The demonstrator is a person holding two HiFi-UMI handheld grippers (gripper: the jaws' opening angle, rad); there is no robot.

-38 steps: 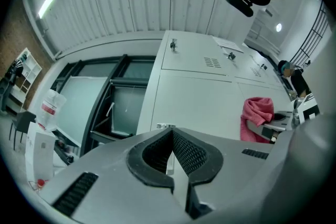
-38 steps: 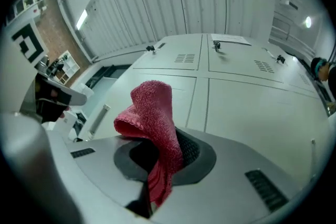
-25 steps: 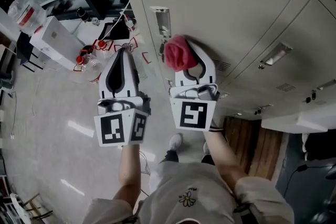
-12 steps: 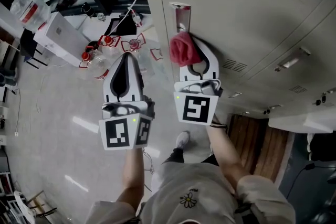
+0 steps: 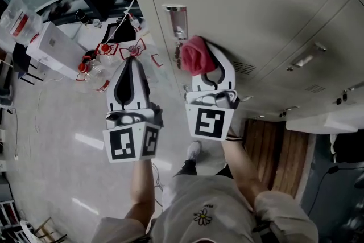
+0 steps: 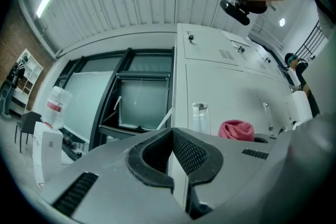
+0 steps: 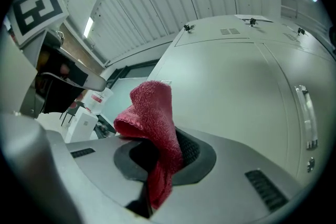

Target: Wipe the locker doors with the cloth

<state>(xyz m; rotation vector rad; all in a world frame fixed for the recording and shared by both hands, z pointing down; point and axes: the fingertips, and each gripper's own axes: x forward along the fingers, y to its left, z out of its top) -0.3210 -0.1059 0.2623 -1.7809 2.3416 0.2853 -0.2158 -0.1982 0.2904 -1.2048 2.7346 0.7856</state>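
Head view: cloth held up at the lockers.
Left of centre, the left gripper [image 5: 132, 61] had its jaws together, empty; at centre, the right gripper [image 5: 209, 61] was clamped on the red cloth [image 5: 195, 56], close to the grey locker door [image 5: 256, 8].

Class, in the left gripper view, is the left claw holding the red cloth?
No, the left claw is shut on nothing, while the red cloth is pinched in the right claw.

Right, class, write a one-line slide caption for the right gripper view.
Right gripper shut on a red cloth, held in front of a pale locker door with a metal handle.
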